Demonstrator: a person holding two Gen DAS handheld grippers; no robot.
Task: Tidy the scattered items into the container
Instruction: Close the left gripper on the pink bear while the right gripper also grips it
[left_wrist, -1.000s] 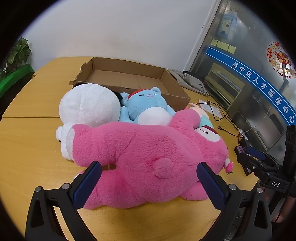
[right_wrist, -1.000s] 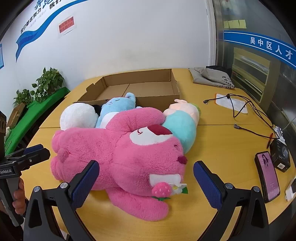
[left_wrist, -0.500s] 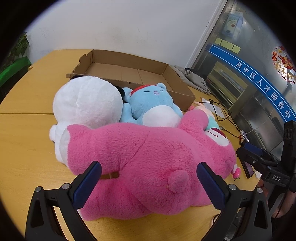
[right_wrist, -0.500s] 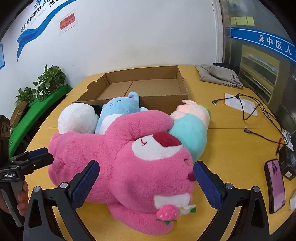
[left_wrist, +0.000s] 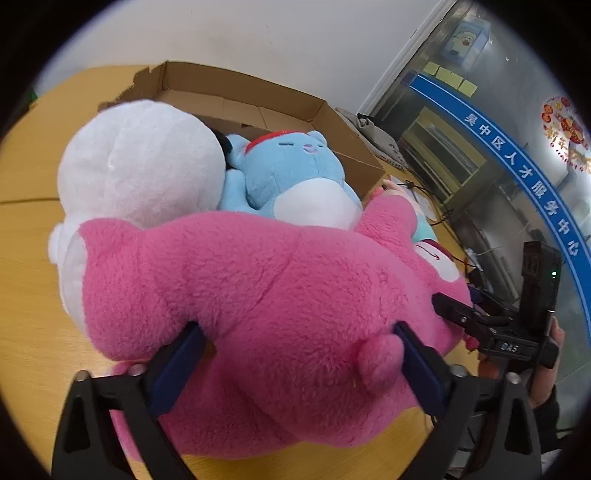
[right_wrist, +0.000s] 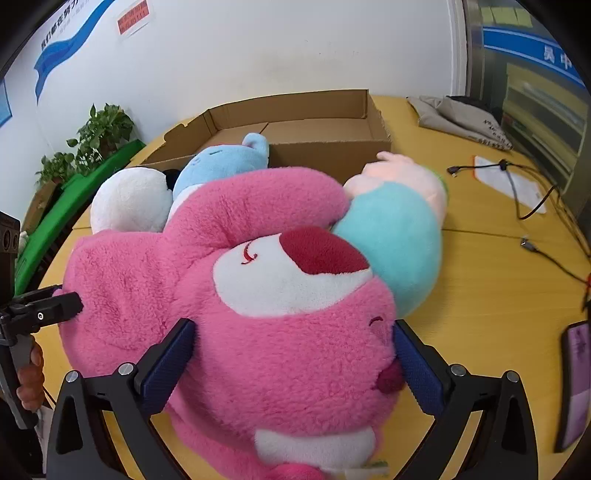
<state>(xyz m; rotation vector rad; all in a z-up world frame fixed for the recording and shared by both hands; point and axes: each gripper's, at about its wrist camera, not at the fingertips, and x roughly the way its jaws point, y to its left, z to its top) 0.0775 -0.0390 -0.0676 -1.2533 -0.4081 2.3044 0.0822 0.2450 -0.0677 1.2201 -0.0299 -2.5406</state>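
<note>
Straddling the pink bear (left_wrist: 258, 295) from both ends, I have the left gripper (left_wrist: 295, 363) spread wide across its rump, the blue pads (left_wrist: 173, 363) pressed into the fur by the little tail but not yet squeezing. The right gripper (right_wrist: 293, 363) is likewise wide open around the head, one pad beside the cheek, the other at the back of the skull. The bear lies on the wooden table (right_wrist: 498, 280), just in front of the cardboard box (right_wrist: 295, 125), leaning against a white plush (left_wrist: 140, 162), a blue plush (left_wrist: 291, 177) and a teal one (right_wrist: 399, 229). I judge it light, bulky and very squashy. The fur will give and may slip, so I'd bite deep into the stuffing at both ends. A one-ended hold would let it sag.
</note>
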